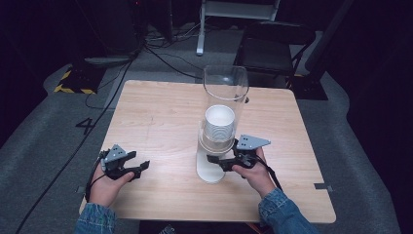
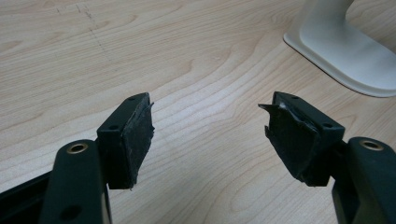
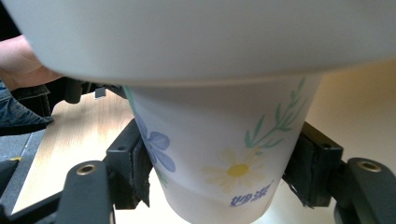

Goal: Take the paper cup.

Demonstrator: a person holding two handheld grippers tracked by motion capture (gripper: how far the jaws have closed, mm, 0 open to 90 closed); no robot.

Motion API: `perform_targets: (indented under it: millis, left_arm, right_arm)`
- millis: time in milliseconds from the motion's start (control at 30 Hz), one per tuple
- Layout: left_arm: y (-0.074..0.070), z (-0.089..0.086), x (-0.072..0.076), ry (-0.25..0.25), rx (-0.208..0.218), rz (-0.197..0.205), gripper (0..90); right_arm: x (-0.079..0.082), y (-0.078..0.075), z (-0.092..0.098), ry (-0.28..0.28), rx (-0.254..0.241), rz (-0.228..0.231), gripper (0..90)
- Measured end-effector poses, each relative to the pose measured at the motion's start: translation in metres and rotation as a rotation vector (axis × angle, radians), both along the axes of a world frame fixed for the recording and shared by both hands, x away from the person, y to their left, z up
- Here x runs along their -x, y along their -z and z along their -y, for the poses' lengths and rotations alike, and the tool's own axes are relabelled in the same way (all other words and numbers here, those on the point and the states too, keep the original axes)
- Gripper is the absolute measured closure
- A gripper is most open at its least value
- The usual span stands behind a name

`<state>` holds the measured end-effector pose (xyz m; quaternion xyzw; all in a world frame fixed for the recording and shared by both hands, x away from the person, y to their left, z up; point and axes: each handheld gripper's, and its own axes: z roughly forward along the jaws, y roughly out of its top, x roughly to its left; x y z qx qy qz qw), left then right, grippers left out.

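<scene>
Resting on a pale wooden table (image 1: 160, 117), your two forearms in denim sleeves come in from the near edge. Toward the far middle of the table stands a tall clear cup dispenser (image 1: 225, 92) on a white base (image 1: 210, 170), with a stack of white cups (image 1: 219, 122) inside the tube. From the bottom of that dispenser hangs a flowered paper cup (image 3: 224, 158), printed with a blue blossom, a yellow daisy and a green sprig. Your right gripper (image 3: 219, 163) sits under the tube, just in front of the base, and its pads press on both sides of that lowest cup, which remains partly up in the white collar above. Your left gripper (image 2: 208, 135) lies low over bare wood near the left front of the table, well apart from the dispenser; its jaws show a gap between them, yet they are as far closed as they go, with nothing in them.
</scene>
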<state>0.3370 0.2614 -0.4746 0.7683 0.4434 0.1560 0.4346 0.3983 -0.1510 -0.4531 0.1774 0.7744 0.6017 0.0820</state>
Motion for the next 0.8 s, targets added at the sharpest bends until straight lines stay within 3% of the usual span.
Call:
perform_targets:
  millis: [233,800]
  left_arm:
    - [0.000,0.000,0.000,0.001,-0.001,0.001,31.2]
    - [-0.001,-0.002,0.000,0.003,0.001,0.011,31.2]
  right_arm:
    - [-0.001,0.007,0.000,-0.010,-0.050,-0.010,33.8]
    - [-0.001,0.012,0.002,0.008,-0.031,0.014,34.3]
